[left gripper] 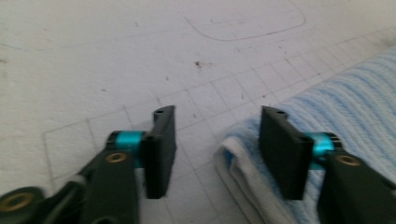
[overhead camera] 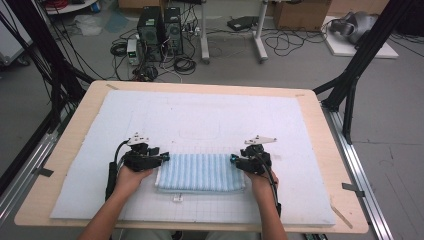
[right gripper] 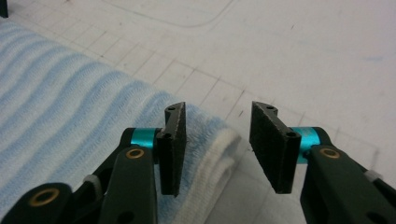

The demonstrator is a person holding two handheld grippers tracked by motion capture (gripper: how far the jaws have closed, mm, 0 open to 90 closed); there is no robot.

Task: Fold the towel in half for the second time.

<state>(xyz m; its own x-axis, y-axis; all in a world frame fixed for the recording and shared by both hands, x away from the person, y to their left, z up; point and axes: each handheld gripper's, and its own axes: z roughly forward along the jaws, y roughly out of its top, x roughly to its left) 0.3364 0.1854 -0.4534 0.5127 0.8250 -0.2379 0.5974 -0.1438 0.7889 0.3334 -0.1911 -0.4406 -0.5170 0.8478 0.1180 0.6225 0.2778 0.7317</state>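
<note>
Blue towel [overhead camera: 200, 172], L gripper [overhead camera: 166, 157] open, R gripper [overhead camera: 233, 159] open

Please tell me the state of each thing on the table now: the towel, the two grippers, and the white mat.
Towel: folded, lying flat on the mat, held by no gripper.
Left gripper: open, jaws astride the towel's white-hemmed end, not pressing it.
Right gripper: open, jaws astride the towel's other end, not pressing it.
White mat: spread flat over the wooden table.
</note>
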